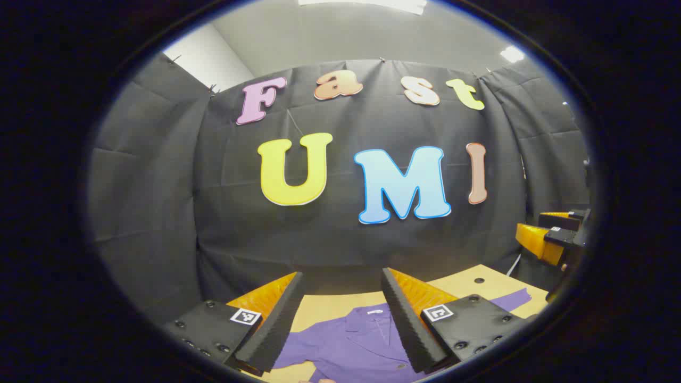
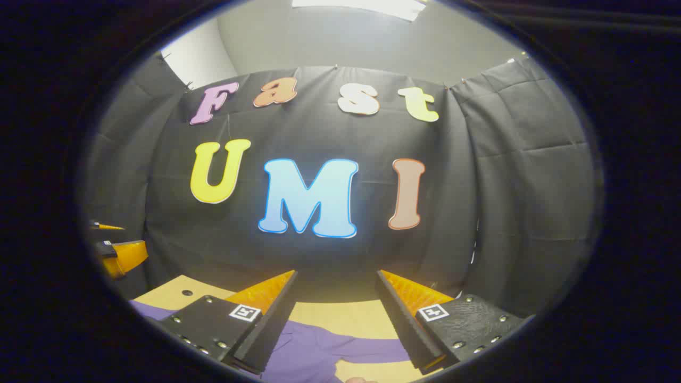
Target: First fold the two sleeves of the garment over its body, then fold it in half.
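A purple garment [image 1: 356, 340] with a collar and buttons lies flat on the tan table [image 1: 479, 282]. One sleeve [image 1: 513, 299] stretches toward the table's far right. My left gripper [image 1: 340, 284] hangs open above the garment's collar area, nothing between its fingers. In the right gripper view the garment [image 2: 314, 348] shows below, with a sleeve [image 2: 367, 348] running right. My right gripper [image 2: 336, 282] is open above it, holding nothing. The right gripper [image 1: 553, 234] appears at the right edge of the left gripper view, and the left gripper [image 2: 119, 255] at the left edge of the right gripper view.
The black cloth wall [image 1: 340, 234] closes the booth right behind the table's far edge. Small holes dot the table top [image 2: 186, 292] near its far corners.
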`<state>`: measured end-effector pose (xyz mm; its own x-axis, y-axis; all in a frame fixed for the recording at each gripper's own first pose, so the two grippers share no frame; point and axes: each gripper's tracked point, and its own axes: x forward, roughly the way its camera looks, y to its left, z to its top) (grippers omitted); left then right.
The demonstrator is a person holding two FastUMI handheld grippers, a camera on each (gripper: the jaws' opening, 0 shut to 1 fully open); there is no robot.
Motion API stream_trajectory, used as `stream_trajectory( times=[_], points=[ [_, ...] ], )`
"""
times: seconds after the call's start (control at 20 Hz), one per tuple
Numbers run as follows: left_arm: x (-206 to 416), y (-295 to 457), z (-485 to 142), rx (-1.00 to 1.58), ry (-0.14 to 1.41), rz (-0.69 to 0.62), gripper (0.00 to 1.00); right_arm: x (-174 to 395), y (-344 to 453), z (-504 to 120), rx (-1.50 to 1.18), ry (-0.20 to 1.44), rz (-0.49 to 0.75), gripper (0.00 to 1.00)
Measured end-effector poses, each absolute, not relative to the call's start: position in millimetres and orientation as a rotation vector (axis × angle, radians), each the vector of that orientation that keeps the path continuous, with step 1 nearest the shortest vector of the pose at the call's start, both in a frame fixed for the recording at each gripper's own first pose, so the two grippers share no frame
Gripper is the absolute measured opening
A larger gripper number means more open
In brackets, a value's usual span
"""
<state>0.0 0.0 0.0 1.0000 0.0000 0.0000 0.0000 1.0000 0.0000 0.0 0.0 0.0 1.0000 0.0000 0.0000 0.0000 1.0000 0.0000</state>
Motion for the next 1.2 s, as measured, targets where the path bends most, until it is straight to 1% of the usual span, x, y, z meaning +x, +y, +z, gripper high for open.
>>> stream_trajectory(
  times=[0.1,0.15,0.3,0.4,0.45,0.65,0.7,0.85,0.95,1.05,1.2],
  points=[
    [6,-6,-1,0.002,0.003,-0.005,0.96,6,0,-7,-0.019,0.008,0.007,0.92],
    [12,-8,-3,0.002,0.006,-0.003,0.96,10,3,-10,-0.022,0.012,0.016,0.94],
    [24,-8,-8,-0.01,0.017,0.007,0.96,31,7,-17,-0.031,0.034,0.035,0.92],
    [27,-7,-9,-0.01,0.014,0.016,0.95,35,8,-19,-0.031,0.037,0.045,0.92],
    [30,-8,-8,-0.01,0.014,0.019,0.95,36,8,-20,-0.031,0.038,0.049,0.94],
    [34,-12,-10,-0.013,0.015,0.026,0.96,41,6,-25,-0.034,0.045,0.054,0.94],
    [34,-13,-11,-0.012,0.015,0.028,0.96,43,3,-27,-0.039,0.05,0.049,0.92],
    [33,-15,-10,-0.004,0.014,0.03,0.95,48,-15,-44,-0.043,0.079,0.015,0.94],
    [35,-17,-10,-0.002,0.015,0.032,0.95,52,-34,-66,-0.043,0.12,-0.021,0.94],
    [35,-18,-11,-0.002,0.019,0.036,0.96,56,-60,-92,-0.042,0.172,-0.071,0.92],
    [35,-18,-14,-0.005,0.029,0.044,0.96,57,-101,-134,-0.033,0.254,-0.156,0.94]
  ],
)
